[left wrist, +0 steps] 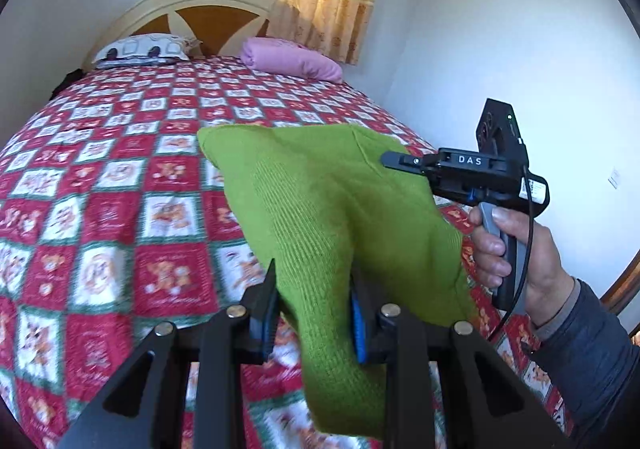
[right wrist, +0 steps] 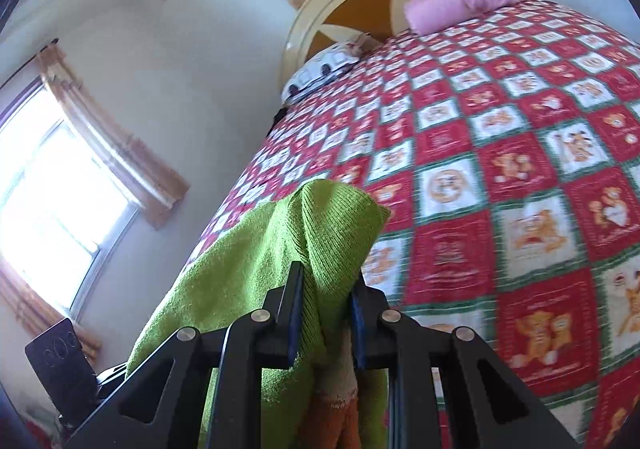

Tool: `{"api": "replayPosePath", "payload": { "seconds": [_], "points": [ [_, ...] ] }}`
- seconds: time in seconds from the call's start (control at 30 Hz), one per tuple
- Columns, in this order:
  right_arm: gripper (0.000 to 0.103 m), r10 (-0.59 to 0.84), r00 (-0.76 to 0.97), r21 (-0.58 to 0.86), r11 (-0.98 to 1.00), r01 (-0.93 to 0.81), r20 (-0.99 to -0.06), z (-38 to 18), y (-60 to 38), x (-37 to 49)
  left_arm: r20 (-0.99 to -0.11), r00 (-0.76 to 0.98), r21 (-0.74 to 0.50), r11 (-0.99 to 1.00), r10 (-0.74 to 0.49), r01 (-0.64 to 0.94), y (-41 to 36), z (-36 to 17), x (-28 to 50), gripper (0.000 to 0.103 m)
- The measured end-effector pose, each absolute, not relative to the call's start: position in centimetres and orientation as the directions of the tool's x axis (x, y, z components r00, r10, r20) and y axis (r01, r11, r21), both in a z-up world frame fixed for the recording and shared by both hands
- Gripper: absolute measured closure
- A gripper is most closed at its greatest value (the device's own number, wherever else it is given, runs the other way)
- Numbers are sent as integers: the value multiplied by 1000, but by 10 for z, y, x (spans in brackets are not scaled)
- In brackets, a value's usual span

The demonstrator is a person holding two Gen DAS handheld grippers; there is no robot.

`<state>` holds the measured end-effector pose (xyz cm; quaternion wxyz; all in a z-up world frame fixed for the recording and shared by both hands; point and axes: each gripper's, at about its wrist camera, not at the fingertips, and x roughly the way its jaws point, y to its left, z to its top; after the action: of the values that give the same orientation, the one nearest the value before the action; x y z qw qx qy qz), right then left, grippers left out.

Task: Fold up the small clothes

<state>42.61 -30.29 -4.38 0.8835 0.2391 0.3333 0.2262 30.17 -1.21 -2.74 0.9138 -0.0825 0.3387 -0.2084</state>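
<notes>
Both grippers' fingers [left wrist: 314,305] [right wrist: 326,313] pinch the green garment [left wrist: 320,201]; only right view shows window [right wrist: 52,201].

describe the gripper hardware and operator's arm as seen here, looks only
Both units are black: angular linkage arms with triangular cut-outs and silver pivot pins, fingers lined with blue pads. The right gripper, seen side-on, has white "DAS" lettering, a grey pistol handle, a black cable, a white sticker and a green LED. The right hand is bare; sleeve is dark grey-blue.
</notes>
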Motion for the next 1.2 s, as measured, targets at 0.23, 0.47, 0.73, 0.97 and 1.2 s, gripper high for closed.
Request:
{"api": "replayPosePath", "payload": {
  "seconds": [0.23, 0.47, 0.73, 0.97, 1.2],
  "points": [
    [83, 616, 629, 570, 759, -315, -474, -38, -242, 426, -571, 723, -284, 920, -388, 270, 35, -23, 274, 73],
    [83, 667, 574, 571, 730, -376, -475, -40, -184, 427, -568, 751, -282, 937, -335, 205, 79, -29, 245, 73],
    [83, 715, 497, 572, 696, -434, -492, -51, -117, 424, -578, 766, -294, 947, -282, 126, 125, -44, 218, 73],
    [83, 753, 428, 581, 658, -479, -500, -62, -59, 423, -587, 779, -293, 955, -221, 51, 163, -52, 191, 73],
    [83, 778, 362, 583, 626, -517, -514, -73, -5, 419, -598, 783, -296, 955, -173, -15, 192, -63, 168, 73]
  ]
}}
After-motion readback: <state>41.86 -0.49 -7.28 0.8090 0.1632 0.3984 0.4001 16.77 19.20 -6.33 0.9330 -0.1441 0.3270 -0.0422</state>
